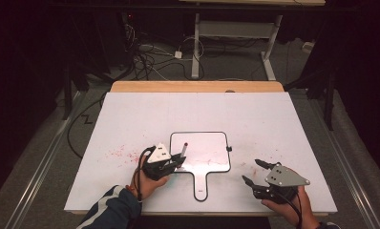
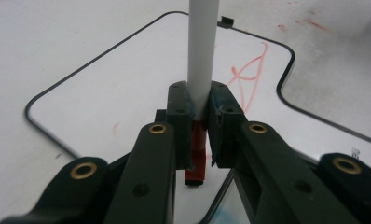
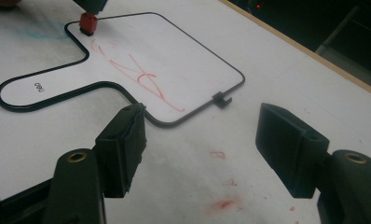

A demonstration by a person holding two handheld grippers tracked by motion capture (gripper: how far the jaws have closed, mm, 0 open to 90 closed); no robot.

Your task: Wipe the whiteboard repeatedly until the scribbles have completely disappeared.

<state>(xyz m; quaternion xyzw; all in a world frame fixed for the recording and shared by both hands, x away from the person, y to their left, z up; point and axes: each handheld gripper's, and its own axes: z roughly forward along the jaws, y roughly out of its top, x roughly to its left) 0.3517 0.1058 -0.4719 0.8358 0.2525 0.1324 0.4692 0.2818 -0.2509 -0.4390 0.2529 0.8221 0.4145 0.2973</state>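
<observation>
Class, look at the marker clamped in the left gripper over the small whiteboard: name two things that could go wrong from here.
1. The left gripper pinches the marker near its red end, so the long white barrel could tilt or slip.
2. Nothing pins the paddle-shaped whiteboard; the right gripper sits open beside it, so the board may slide and the red scribble could smear.

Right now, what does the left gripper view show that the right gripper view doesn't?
Left gripper view: the left claw shut on the marker by its white barrel. Right gripper view: the open right claw and the rounded end of the handle. Both: the whiteboard, its red scribble and the marker's red end.
</observation>
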